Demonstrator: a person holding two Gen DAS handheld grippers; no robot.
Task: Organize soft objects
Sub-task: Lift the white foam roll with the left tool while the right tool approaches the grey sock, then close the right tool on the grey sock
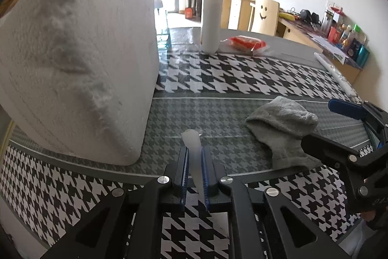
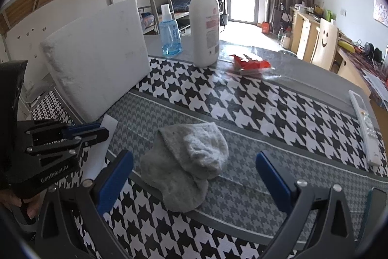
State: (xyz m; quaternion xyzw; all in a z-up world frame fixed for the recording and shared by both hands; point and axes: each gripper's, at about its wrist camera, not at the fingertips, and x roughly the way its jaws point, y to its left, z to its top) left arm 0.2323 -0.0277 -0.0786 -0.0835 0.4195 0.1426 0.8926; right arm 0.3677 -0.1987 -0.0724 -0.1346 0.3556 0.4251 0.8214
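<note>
A grey sock (image 2: 191,164) lies crumpled on the houndstooth tablecloth, straight ahead of my right gripper (image 2: 194,171), which is open wide with the sock between and beyond its blue pads. The sock also shows in the left wrist view (image 1: 281,128), at the right. My left gripper (image 1: 195,162) is shut on a thin white foam sheet (image 1: 192,145); in the right wrist view the gripper (image 2: 97,131) holds this sheet (image 2: 101,149) near the table's left edge. A thick white foam block (image 1: 75,60) stands tilted at the left, also in the right wrist view (image 2: 99,57).
A white pump bottle with red top (image 2: 205,23), a blue spray bottle (image 2: 169,33) and a red packet (image 2: 252,64) stand at the table's far side. A white remote (image 2: 366,130) lies at the right edge. Desks and a chair stand beyond.
</note>
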